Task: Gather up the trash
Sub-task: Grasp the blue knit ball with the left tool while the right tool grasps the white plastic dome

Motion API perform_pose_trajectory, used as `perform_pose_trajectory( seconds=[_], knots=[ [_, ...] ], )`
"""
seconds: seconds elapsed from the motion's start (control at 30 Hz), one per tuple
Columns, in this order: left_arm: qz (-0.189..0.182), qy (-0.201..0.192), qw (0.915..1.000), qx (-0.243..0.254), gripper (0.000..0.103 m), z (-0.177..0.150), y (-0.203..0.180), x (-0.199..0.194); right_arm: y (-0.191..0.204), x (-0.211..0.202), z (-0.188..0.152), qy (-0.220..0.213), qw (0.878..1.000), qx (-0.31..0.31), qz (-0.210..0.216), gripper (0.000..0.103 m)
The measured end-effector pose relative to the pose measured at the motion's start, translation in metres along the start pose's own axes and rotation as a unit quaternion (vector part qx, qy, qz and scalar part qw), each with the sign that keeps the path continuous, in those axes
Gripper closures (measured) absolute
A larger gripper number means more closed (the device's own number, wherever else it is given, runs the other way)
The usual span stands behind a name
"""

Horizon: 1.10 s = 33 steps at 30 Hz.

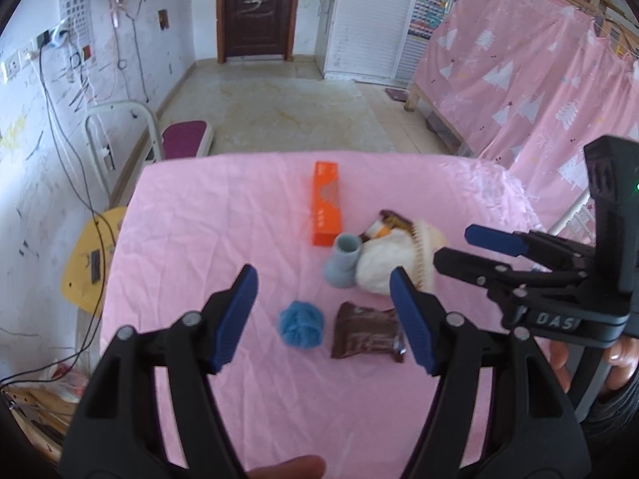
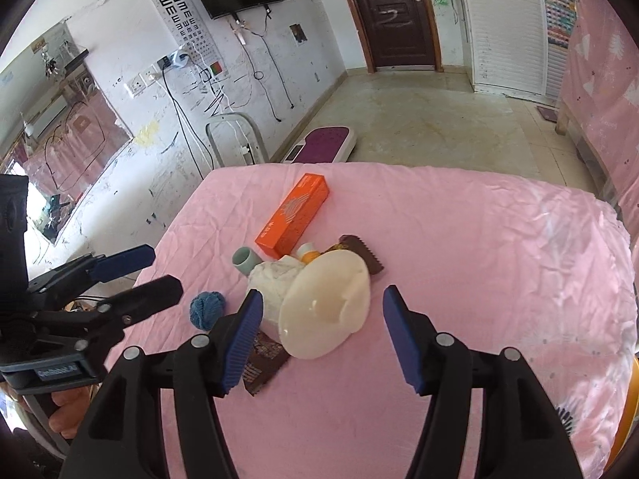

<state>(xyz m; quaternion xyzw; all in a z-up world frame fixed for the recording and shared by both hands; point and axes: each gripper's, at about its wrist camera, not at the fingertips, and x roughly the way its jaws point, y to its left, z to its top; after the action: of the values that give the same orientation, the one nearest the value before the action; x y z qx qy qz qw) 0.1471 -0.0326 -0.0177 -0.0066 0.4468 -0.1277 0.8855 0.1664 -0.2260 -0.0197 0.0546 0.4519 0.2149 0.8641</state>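
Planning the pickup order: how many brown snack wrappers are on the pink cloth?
2: one flat brown foil wrapper nearest, beside the blue ball; one serrated-edged brown wrapper behind the cream brush. Others may hide underneath.

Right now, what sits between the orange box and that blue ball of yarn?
A small grey cup lying on its side sits roughly between the orange box and the blue yarn ball. Otherwise only bare pink cloth. The left wrist view shows it best.

Cloth (image 1: 223, 215) pink, wrinkled, slight sheen. Box (image 1: 326, 203) orange card, matt. Wrapper (image 1: 365, 335) brown, glossy foil. Ball (image 1: 300, 323) blue, woolly yarn.
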Motion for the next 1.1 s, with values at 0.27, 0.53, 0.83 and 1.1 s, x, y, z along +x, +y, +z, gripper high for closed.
perform_pose_trajectory(
  seconds=[0.27, 0.53, 0.83, 1.1],
  knots=[
    [-0.004, 0.029, 0.9995, -0.014, 0.037, -0.011, 0.013, 0.025, 0.005, 0.016, 0.0, 0.016, 1.0, -0.007, -0.004, 0.047],
    [-0.008, 0.047, 0.9987, -0.013, 0.037, -0.015, 0.013, 0.043, -0.009, 0.018, -0.004, 0.021, 1.0, 0.009, -0.012, 0.047],
    [0.002, 0.06, 0.9981, -0.011, 0.037, -0.014, 0.009, 0.058, -0.017, 0.012, -0.007, 0.019, 1.0, 0.014, -0.002, 0.047],
    [0.004, 0.066, 0.9978, -0.009, 0.04, -0.015, 0.005, 0.066, -0.007, 0.019, -0.004, 0.026, 1.0, 0.0, 0.004, 0.047]
  ],
)
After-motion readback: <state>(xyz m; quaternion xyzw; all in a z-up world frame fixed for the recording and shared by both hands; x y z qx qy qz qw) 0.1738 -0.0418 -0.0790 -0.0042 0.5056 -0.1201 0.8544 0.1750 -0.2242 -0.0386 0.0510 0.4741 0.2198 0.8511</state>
